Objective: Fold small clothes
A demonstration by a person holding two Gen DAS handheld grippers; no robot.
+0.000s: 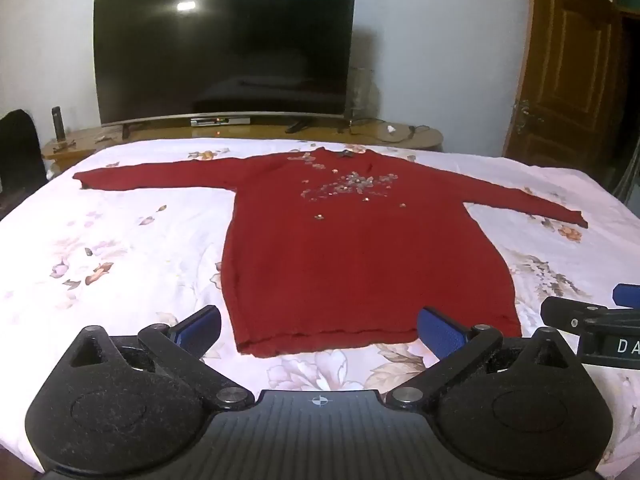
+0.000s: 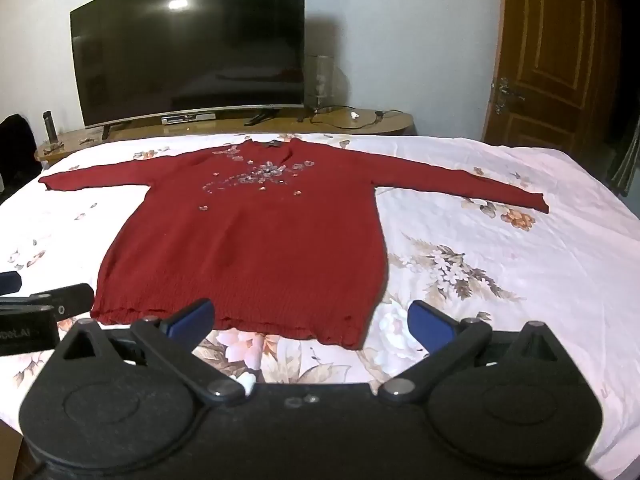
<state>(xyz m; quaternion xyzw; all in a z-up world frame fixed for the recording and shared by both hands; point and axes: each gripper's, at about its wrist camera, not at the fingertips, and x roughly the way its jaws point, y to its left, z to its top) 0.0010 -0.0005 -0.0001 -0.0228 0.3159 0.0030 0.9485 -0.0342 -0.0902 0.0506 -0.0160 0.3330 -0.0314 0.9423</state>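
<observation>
Black gripper housing fills the bottom of each wrist view, with two blue-padded fingers reaching forward over the bed. From the left wrist camera, the left gripper [image 1: 319,326] has its jaws spread wide with nothing between the pads; one blue finger [image 1: 200,322] sits off the sweater's lower left corner and the other lies over the hem near its lower right corner, though whether either touches the cloth cannot be told. At the right edge of that view part of the right gripper [image 1: 592,320] shows. Seen from the right wrist camera, the right gripper [image 2: 310,320] is likewise spread wide and holds nothing; its fingers straddle the right part of the hem, and the left gripper [image 2: 44,308] peeks in at the left edge, just beside the hem's left corner. The red sweater [image 1: 360,256] lies flat and face up on the bed sheet [image 1: 120,248], a pale sheet printed with flowers, with both long sleeves stretched out to the sides, the hem toward the cameras and the collar toward the far edge. A cluster of shiny decorations [image 1: 348,186] spreads across its chest. Beyond the bed a wooden cabinet [image 1: 420,136] carries a large dark television [image 1: 224,48], and a brown wooden door [image 1: 568,64] stands at the right.
</observation>
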